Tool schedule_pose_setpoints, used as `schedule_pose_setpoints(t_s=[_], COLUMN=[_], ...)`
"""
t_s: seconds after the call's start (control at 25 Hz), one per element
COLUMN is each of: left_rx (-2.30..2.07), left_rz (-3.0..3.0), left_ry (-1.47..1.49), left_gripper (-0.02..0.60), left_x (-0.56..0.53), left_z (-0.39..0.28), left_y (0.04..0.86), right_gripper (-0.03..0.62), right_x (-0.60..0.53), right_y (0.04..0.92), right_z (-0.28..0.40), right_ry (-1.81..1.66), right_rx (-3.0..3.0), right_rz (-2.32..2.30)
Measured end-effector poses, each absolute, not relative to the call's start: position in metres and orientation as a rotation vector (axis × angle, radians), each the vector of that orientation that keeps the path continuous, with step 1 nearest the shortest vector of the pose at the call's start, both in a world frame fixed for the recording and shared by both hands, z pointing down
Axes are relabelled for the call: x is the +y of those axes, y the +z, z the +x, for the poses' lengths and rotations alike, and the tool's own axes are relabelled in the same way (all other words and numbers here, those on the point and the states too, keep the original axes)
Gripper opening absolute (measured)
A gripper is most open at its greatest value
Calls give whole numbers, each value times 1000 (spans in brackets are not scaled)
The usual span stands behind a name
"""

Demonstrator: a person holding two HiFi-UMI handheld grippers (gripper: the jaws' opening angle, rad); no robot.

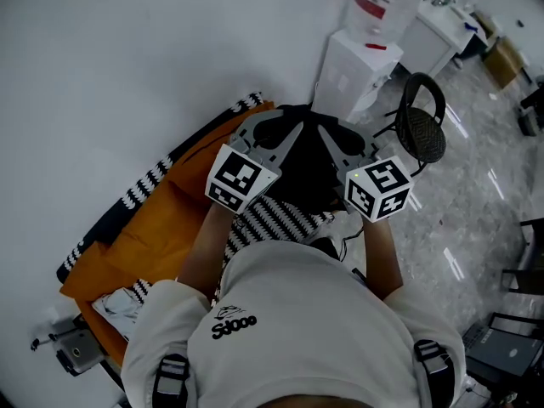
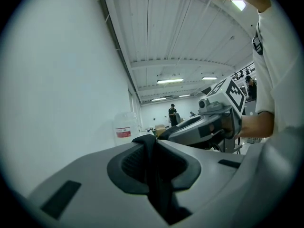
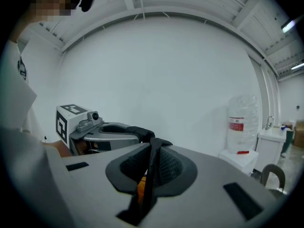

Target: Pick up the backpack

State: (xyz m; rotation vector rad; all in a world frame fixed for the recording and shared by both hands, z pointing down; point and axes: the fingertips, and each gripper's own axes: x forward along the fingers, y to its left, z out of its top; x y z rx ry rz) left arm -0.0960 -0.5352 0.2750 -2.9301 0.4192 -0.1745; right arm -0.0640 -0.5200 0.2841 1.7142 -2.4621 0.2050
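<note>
The black backpack (image 1: 308, 170) hangs between my two grippers, lifted in front of the person's body. My left gripper (image 1: 274, 131) is shut on a black strap (image 2: 151, 167) of it. My right gripper (image 1: 342, 136) is shut on another black strap (image 3: 152, 167). In the left gripper view the jaws (image 2: 151, 139) pinch the strap upright, and the right gripper shows beyond at the right. In the right gripper view the jaws (image 3: 154, 144) pinch theirs, with orange showing in the gap below. Most of the bag is hidden under the grippers.
An orange sofa (image 1: 161, 219) with black-and-white striped trim runs along the white wall at left. Striped fabric (image 1: 272, 219) lies below the bag. A white water dispenser (image 1: 361, 58) and a black chair (image 1: 422, 127) stand ahead at right, on a marble floor.
</note>
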Motion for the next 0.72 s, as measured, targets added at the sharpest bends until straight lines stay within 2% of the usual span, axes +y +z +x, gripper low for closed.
schedule_pose_setpoints(t_s=[0.72], left_rx=[413], left_rz=[-2911], left_ry=[-147], left_gripper=[55], left_x=[-516], left_z=[-110], left_y=[240], right_gripper=[57], right_x=[-504], right_y=[251], right_z=[-86], right_ry=[110], right_rx=[-2507], right_rz=[1659])
